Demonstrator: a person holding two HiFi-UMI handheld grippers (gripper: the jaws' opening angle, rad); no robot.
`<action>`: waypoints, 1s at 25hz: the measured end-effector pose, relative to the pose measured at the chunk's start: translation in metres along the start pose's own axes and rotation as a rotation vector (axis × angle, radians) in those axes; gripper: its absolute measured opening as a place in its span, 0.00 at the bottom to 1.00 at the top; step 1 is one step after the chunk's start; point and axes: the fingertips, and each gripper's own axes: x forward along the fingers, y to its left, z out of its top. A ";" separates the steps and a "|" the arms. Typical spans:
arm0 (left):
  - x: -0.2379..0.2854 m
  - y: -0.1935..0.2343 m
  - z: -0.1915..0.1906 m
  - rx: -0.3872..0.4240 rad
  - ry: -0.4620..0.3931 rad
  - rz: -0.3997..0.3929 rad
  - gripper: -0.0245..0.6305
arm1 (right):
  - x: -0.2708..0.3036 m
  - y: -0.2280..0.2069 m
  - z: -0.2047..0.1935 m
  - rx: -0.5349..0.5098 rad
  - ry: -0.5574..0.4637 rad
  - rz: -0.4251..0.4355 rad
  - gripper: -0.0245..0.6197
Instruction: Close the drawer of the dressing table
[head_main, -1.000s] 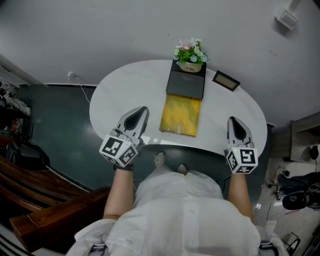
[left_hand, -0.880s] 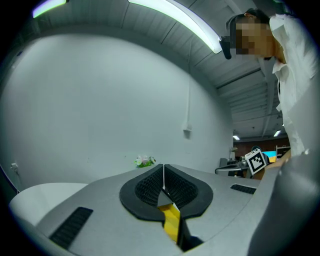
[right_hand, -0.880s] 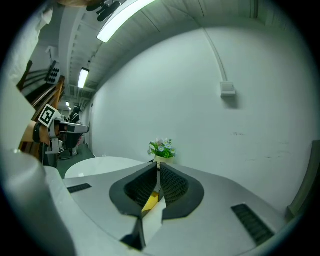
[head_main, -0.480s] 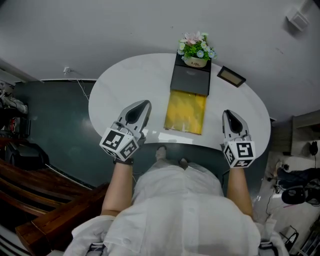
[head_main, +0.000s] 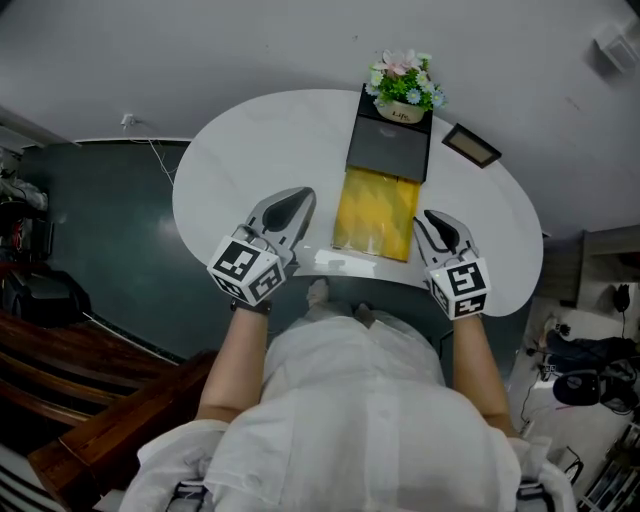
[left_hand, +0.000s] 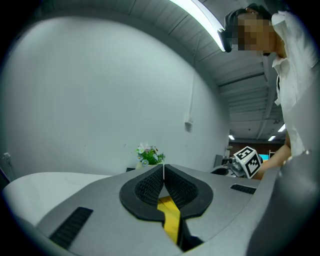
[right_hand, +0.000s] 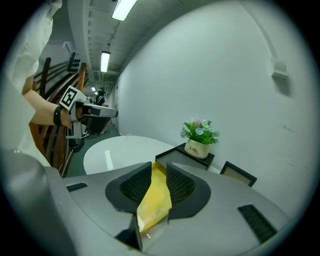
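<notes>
Jaws on right gripper (right_hand: 159, 170) just parting, empty — left gripper (left_hand: 163, 169) closed.

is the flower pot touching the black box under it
Touching: the right gripper view shows the flower pot standing directly on top of the black box.

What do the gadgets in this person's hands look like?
Both the left tongs and right tongs are smooth grey shells tapering to two jaws lined with black ribbed pads. Each carries a white cube printed with black square markers. The person wears a white short-sleeved top.
</notes>
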 end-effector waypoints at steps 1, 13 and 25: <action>0.002 -0.001 -0.002 -0.002 0.004 -0.005 0.07 | 0.005 0.006 -0.003 -0.019 0.020 0.028 0.16; 0.013 -0.013 -0.027 -0.026 0.046 -0.062 0.07 | 0.047 0.077 -0.056 -0.295 0.285 0.326 0.21; 0.012 -0.012 -0.038 -0.047 0.056 -0.069 0.07 | 0.064 0.117 -0.098 -0.558 0.474 0.474 0.25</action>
